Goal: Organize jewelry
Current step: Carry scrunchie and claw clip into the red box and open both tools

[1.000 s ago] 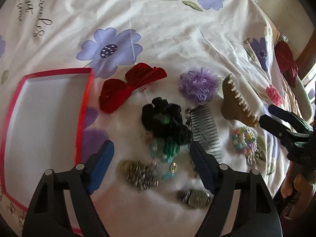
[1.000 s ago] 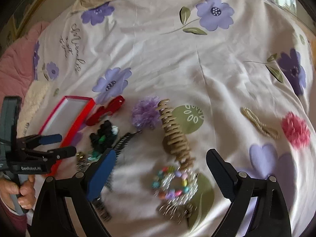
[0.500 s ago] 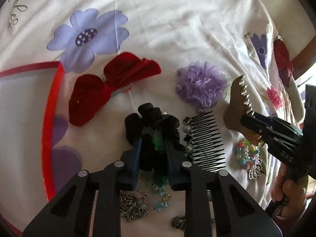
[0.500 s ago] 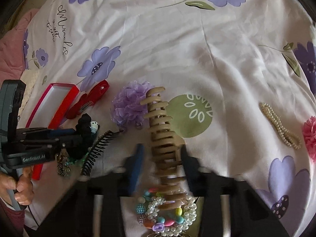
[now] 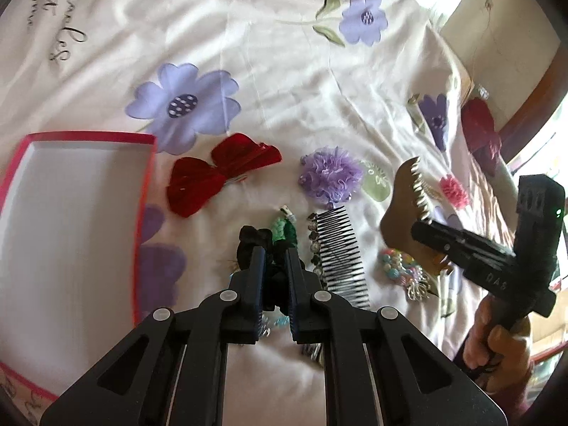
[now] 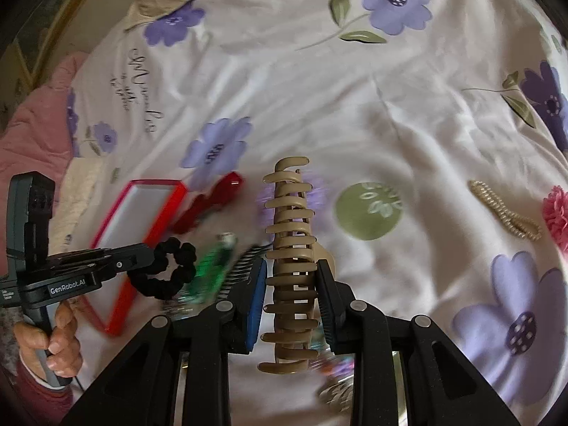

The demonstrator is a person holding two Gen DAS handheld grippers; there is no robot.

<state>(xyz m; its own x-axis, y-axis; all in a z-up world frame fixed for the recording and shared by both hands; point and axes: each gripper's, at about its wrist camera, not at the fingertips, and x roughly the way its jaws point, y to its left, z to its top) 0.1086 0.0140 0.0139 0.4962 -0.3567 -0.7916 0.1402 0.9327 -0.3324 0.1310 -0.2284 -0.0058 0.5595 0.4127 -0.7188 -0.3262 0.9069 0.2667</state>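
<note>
Two claws work over a flowered bedspread (image 5: pixel 284 71) strewn with hair accessories. Left claw (image 5: pixel 275 269) is clenched on a black scrunchie (image 6: pixel 167 273), which hangs from its tips just beside the red-rimmed box (image 5: pixel 145 191); a green beaded piece (image 5: pixel 284 227) lies right next to the scrunchie. Right claw (image 6: pixel 291 294) grips a tan hair clip (image 6: pixel 293 248) between its padded fingers (image 6: pixel 257 294), the clip standing lengthwise with its teeth stacked upward. On the bed lie a red bow (image 5: pixel 220 174), a purple ruffled flower (image 5: pixel 332 175), a black comb (image 5: pixel 342 252) and a beaded bracelet (image 5: pixel 399 266) near the right claw. Farther right rest a pearl band (image 6: pixel 504 213) and a pink pompom (image 6: pixel 557 213).
</note>
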